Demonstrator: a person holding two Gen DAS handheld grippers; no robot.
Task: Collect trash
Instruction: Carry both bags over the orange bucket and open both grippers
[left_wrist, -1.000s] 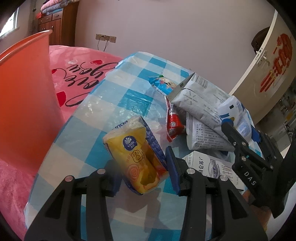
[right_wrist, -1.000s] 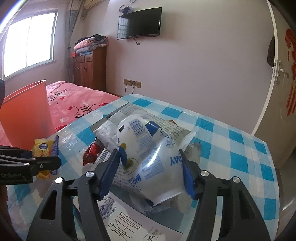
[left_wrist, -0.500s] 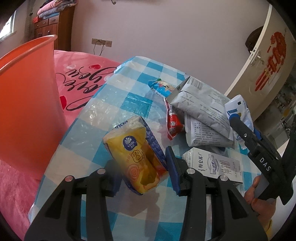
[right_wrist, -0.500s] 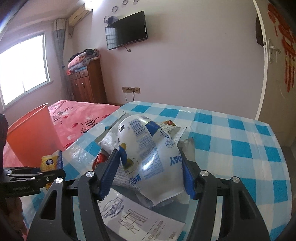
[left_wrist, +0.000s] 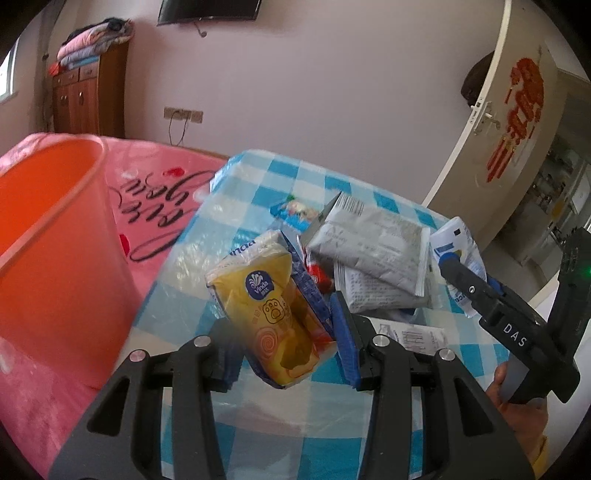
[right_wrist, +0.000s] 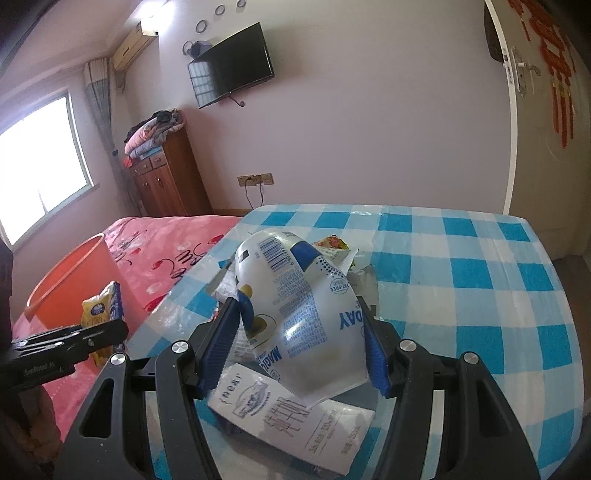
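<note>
My left gripper (left_wrist: 284, 332) is shut on a yellow and blue Vinda tissue pack (left_wrist: 269, 306) and holds it above the table's left edge, next to the orange bin (left_wrist: 51, 236). My right gripper (right_wrist: 299, 339) is shut on a white and blue plastic pouch (right_wrist: 303, 310), lifted over the trash pile. The pouch (left_wrist: 456, 251) and the right gripper also show at the right of the left wrist view. The tissue pack (right_wrist: 101, 310) and the bin (right_wrist: 70, 277) show at the left of the right wrist view.
On the blue checked tablecloth (right_wrist: 461, 277) lie grey foil bags (left_wrist: 369, 243), a red wrapper (left_wrist: 317, 273), a blue snack wrapper (left_wrist: 295, 212) and a white carton (right_wrist: 291, 410). A pink bed (left_wrist: 155, 192) lies behind the bin. A wooden dresser (right_wrist: 166, 181) stands by the wall.
Both grippers have risen with their loads. The tissue pack has lifted off the table and the bin rim now sits lower in the left wrist view.
</note>
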